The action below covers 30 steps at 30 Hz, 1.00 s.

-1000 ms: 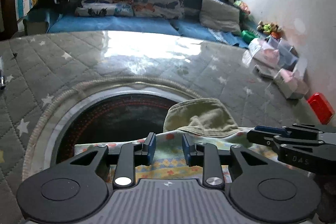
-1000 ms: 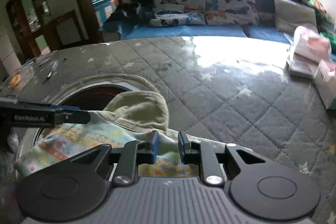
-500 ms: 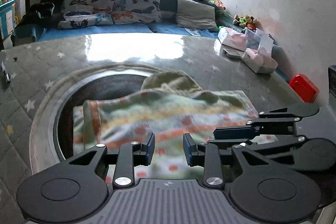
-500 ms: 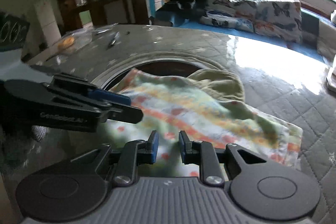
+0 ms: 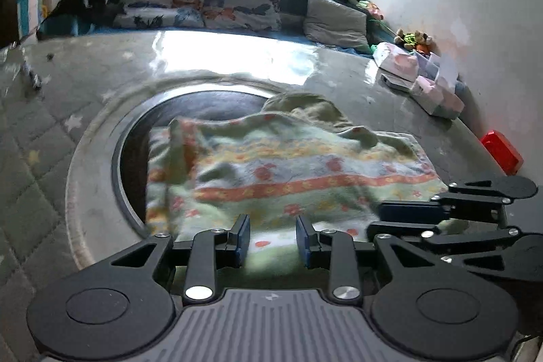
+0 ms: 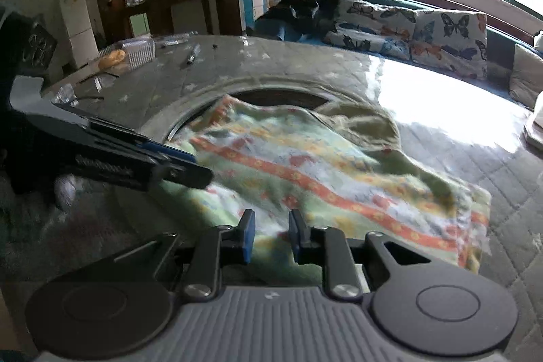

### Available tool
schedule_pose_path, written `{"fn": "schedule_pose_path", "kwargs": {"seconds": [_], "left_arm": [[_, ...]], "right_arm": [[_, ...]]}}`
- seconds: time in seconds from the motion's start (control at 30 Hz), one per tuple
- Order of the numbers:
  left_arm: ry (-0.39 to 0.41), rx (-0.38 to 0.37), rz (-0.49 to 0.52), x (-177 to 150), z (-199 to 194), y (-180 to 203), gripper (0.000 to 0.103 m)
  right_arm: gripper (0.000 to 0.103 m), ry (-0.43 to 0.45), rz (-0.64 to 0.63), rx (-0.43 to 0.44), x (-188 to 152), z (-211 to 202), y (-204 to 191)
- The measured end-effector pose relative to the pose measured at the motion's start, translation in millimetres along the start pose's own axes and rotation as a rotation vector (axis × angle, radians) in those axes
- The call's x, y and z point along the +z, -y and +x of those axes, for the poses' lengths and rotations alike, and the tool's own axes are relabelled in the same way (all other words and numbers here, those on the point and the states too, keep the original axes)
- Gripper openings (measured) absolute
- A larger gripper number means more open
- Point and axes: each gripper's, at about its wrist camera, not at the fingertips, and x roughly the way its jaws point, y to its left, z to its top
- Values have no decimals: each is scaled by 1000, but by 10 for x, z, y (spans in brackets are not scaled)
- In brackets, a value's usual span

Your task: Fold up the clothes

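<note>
On the grey quilted table [image 5: 101,83], the striped flowered cloth [image 5: 288,172] lies spread over the dark round inset [image 5: 203,100], its far edge rumpled against an olive-green garment [image 5: 305,104] at about one o'clock. At its nine-o'clock side a flap stands turned up in a ridge. The left gripper [image 5: 273,240] hovers over the near hem with its jaws a narrow gap apart and nothing between them. To its right, at about three o'clock, the right gripper [image 6: 269,236] hangs beside the same hem, jaws likewise slightly parted and empty. The cloth looks like soft, light, limp terry or flannel: it should drape and sag rather than hold a crease, and it may drag on the quilting. The near corners or hem look like the best places to pinch, both layers together.
</note>
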Motion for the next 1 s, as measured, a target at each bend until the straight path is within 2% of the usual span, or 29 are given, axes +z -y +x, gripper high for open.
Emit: {"fn": "schedule_pose_path", "kwargs": {"seconds": [0.27, 0.47, 0.63, 0.77, 1.0], "left_arm": [[9, 2, -4, -26, -23, -15, 33], [7, 1, -1, -21, -16, -16, 33], [5, 6, 4, 5, -7, -5, 34], [6, 14, 4, 98, 10, -9, 39], [8, 29, 3, 261, 42, -17, 42]], "right_arm": [[20, 24, 32, -17, -63, -158, 136], [23, 14, 106, -55, -217, -240, 394], [23, 24, 149, -121, -297, -355, 569], [15, 2, 188, -143, -369, -390, 721], [16, 26, 148, -151, -99, -349, 752]]}}
